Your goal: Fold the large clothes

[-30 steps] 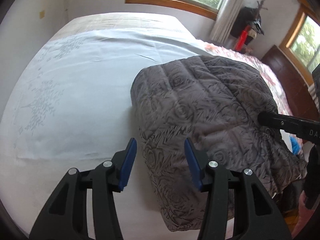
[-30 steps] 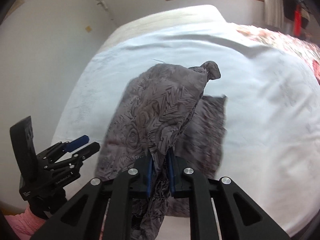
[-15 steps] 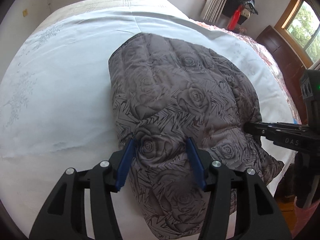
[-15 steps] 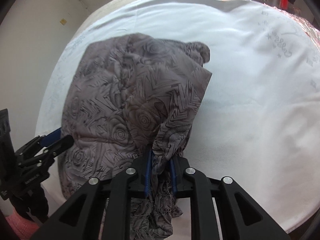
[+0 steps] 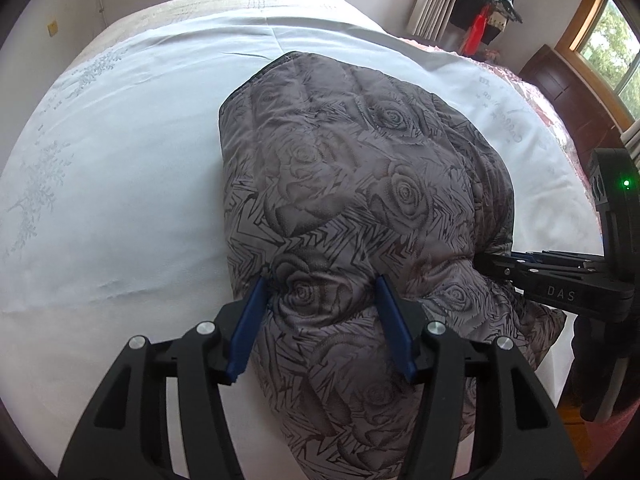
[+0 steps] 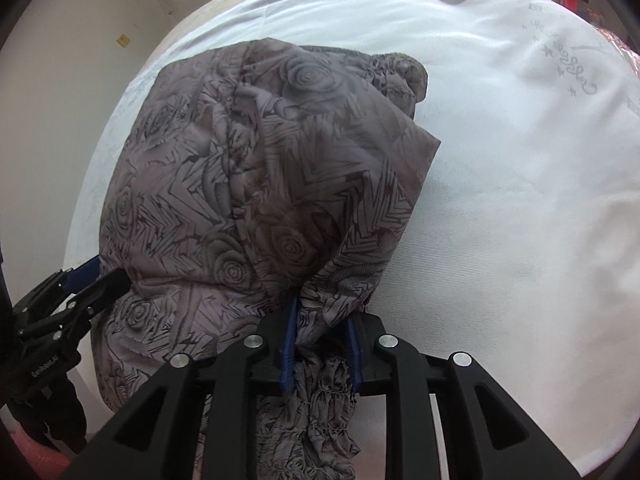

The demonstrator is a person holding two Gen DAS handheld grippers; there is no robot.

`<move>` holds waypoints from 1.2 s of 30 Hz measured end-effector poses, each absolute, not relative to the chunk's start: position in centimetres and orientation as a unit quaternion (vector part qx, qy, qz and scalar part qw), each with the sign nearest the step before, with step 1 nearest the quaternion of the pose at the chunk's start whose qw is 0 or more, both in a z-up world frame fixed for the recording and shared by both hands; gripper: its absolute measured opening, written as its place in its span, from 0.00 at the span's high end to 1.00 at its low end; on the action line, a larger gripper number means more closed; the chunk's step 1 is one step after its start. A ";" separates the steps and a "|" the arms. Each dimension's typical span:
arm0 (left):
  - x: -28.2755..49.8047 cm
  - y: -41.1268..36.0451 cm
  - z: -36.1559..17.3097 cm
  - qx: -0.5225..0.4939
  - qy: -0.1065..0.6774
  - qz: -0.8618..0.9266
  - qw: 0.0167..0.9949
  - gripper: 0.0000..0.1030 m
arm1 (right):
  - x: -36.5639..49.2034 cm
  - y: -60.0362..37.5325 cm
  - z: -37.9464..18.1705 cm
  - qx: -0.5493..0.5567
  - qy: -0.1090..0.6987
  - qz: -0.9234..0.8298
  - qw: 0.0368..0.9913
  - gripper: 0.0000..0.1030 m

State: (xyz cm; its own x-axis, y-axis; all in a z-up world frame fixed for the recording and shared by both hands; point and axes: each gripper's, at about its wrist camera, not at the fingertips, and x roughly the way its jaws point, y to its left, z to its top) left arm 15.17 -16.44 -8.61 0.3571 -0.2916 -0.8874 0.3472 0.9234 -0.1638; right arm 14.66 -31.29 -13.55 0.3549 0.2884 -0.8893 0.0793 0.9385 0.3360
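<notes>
Left wrist view. We look across a bed spread with a white sheet [image 5: 132, 184] faintly printed with leaf sprigs; a wood-framed window and a dark wooden cabinet [image 5: 568, 92] stand far right. On the sheet, right of centre, lies the grey quilted jacket with a rose-and-zigzag print [image 5: 360, 200], already doubled into a thick bundle. The left gripper [image 5: 322, 320] sits low over the bundle's near edge. Its blue-padded jaws stand moderately wide and are opening; a puffed ridge of fabric bulges between them, and the pads look to touch it without pinching. At the right edge the right gripper [image 5: 500, 264] comes in sideways against the jacket's near-right side.

Right wrist view. The same white sheet runs far and right, a plain pale wall behind to the left. The jacket fills the left and centre, one flat flap ending in a corner [image 6: 434, 144] at right. The right gripper has narrow jaws that are opening, with a gathered, elasticated hem [image 6: 320, 384] bunched between them; we cannot tell whether the pads yet clear the cloth. The left gripper shows at the lower left, at the bundle's edge.

We judge the step to be the set-down after a fold: both hands letting go. The next move likely calls for drawing both grippers back cleanly without dragging the fabric, then finding fresh edges for another fold.
</notes>
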 end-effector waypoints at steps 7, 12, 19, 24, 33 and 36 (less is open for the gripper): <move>15.2 -16.7 -8.9 0.032 0.531 -0.189 0.825 0.46 | 15.1 -31.0 -14.1 0.164 0.560 0.064 0.810 0.79; 15.2 -16.7 -8.8 0.034 0.531 -0.187 0.826 0.46 | 14.8 -31.5 -14.4 0.170 0.557 0.066 0.811 0.79; 15.1 -16.7 -8.8 0.032 0.531 -0.188 0.826 0.45 | 14.6 -32.0 -14.6 0.163 0.555 0.061 0.813 0.79; 15.0 -16.7 -8.9 0.032 0.527 -0.188 0.829 0.45 | 14.4 -31.7 -14.6 0.159 0.551 0.054 0.817 0.78; 15.4 -16.0 -8.4 0.017 0.537 -0.197 0.820 0.43 | 13.9 -32.2 -11.9 0.139 0.547 0.041 0.825 0.53; 15.8 -14.2 -7.4 -0.014 0.547 -0.216 0.809 0.44 | 12.7 -34.3 -9.8 0.178 0.521 0.072 0.832 0.38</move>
